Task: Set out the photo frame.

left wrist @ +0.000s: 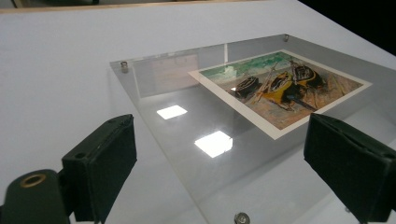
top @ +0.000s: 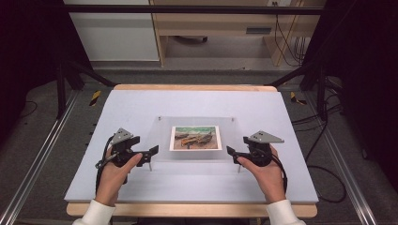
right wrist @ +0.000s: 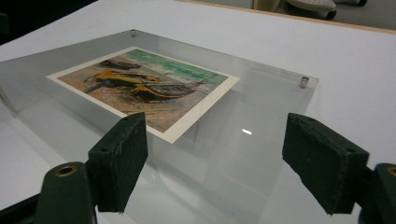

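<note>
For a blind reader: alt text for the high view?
A clear acrylic frame holding a print of beached boats lies on a white table. The left hand-held gripper and right hand-held gripper, both open, flank its near corners.

1. The clear acrylic frame (top: 195, 139) stands raised on short metal standoffs (left wrist: 124, 66) at its corners, mid-table; it is the sole obstacle on the table (top: 141, 105).
2. Beyond the frame, the table surface lies bare to the far edge.
3. Left and right of the frame, bare margins run to the table sides.
4. At the frame's near corners, the left gripper (top: 151, 153) and right gripper (top: 231, 152) sit with jaws spread, occupying that room.
</note>
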`<act>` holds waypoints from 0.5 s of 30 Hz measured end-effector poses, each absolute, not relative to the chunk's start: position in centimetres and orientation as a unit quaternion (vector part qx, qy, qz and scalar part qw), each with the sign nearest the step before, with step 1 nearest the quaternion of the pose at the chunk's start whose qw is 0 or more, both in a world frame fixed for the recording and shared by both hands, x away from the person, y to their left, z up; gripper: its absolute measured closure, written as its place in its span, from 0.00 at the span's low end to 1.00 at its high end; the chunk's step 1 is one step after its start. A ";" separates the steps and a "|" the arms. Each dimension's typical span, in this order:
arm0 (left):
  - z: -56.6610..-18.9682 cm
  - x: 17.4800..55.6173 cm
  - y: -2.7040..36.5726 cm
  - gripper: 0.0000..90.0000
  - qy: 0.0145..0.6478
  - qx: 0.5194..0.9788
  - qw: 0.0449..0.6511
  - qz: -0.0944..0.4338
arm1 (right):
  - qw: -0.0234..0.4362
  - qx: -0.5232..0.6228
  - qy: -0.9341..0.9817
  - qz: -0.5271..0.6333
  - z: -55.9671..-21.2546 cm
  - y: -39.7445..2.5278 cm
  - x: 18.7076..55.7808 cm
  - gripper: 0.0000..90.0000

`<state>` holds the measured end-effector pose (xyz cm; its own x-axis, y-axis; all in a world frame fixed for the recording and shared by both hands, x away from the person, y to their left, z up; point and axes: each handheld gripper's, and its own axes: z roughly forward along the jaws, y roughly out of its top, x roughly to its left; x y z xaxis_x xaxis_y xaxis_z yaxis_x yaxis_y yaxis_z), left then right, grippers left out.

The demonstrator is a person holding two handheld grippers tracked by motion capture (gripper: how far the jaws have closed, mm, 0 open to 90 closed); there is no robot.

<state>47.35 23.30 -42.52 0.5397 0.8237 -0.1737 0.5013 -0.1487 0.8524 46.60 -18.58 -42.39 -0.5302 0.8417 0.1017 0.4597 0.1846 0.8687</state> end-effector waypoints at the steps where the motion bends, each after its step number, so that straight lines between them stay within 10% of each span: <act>1: -42.6 47.3 23.3 0.12 0.449 0.738 0.474 0.172 | 0.201 0.439 0.742 0.465 -42.4 -18.5 46.6 0.26; 15: -44.3 47.8 22.9 0.17 0.465 0.738 0.462 0.159 | 0.163 0.460 0.750 0.446 -43.6 -18.8 47.7 0.20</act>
<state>47.79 22.92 -44.26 0.5159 0.8342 -0.1950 0.5393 -0.1395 0.8305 47.72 -18.81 -43.62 -0.5235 0.8358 0.1652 0.5446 0.1792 0.8193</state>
